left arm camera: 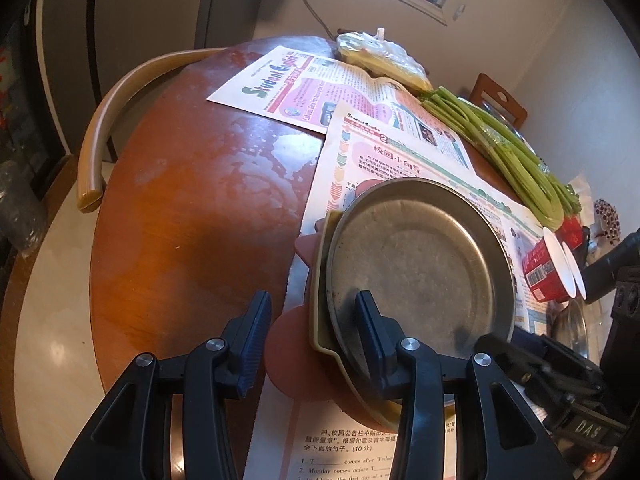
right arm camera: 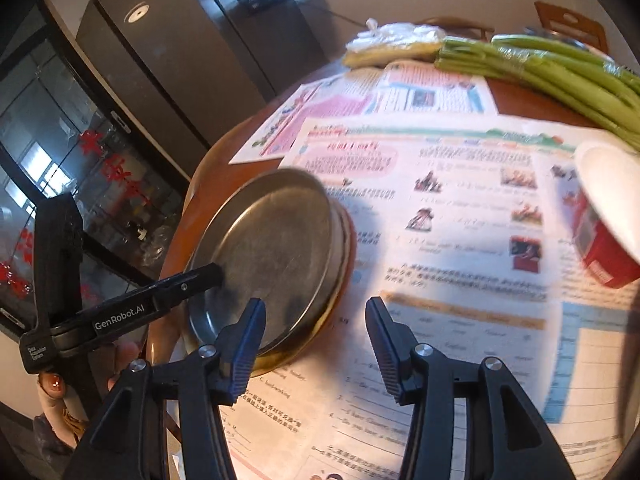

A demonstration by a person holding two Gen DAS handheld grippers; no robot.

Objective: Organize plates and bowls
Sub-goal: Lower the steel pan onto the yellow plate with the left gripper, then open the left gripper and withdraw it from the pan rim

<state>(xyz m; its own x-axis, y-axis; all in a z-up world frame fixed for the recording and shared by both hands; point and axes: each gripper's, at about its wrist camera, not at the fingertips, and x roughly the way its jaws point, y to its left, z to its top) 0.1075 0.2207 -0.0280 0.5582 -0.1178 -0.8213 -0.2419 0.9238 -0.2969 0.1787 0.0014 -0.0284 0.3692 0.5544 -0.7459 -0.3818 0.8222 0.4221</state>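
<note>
While the left gripper (left arm camera: 312, 332) stood with its jaws astride the near rim of the metal plate (left arm camera: 420, 268), not visibly pinching it, the right gripper (right arm camera: 316, 344) hung open and empty just right of that plate, which topped a stack on the newspaper (right arm camera: 460, 240).

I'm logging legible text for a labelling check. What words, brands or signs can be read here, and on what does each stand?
"Student English": masthead of the far newspaper.
"校园小百科": headline of the near newspaper.
"Monday comes before": exercise sheet at the bottom edge.
"GenRobot.AI": side of the left gripper.
"DAS": body of the right gripper.
The barcode on the red paper cups and the newspapers' body text are too small or blurred to read.
</note>
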